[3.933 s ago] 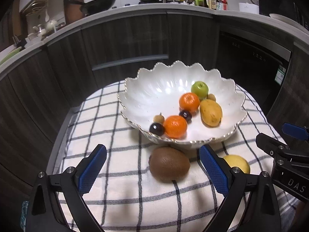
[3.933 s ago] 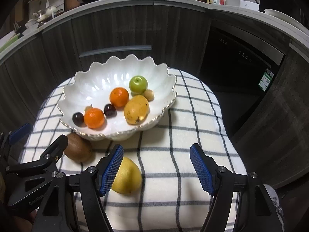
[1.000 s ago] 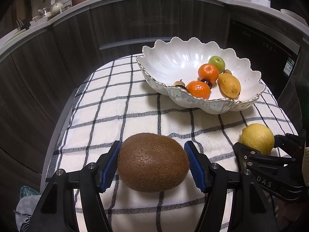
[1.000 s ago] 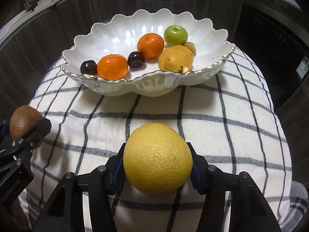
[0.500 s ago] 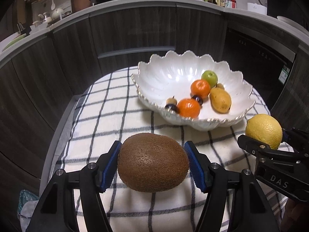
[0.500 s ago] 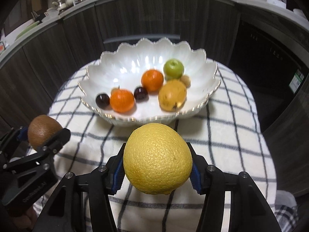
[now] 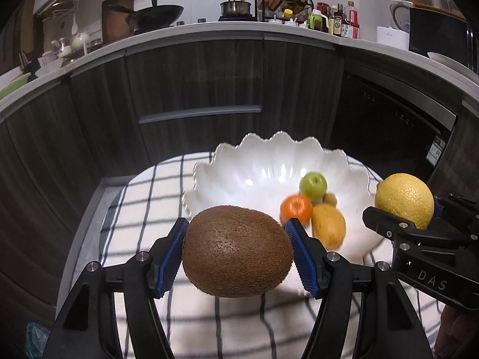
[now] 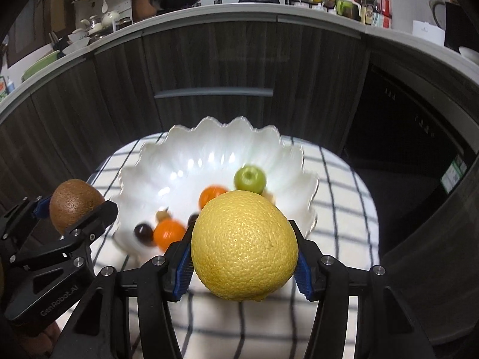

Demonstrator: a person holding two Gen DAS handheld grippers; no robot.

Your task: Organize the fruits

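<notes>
left gripper fingers grasping kiwi, right gripper fingers grasping lemon, both above checked cloth near scalloped white bowl

Dim indoor light from above leaves glare spots inside the white bowl, whose fruit and checked cloth smear with motion blur, while fisheye distortion bends the counter edge and corners go black.
</notes>
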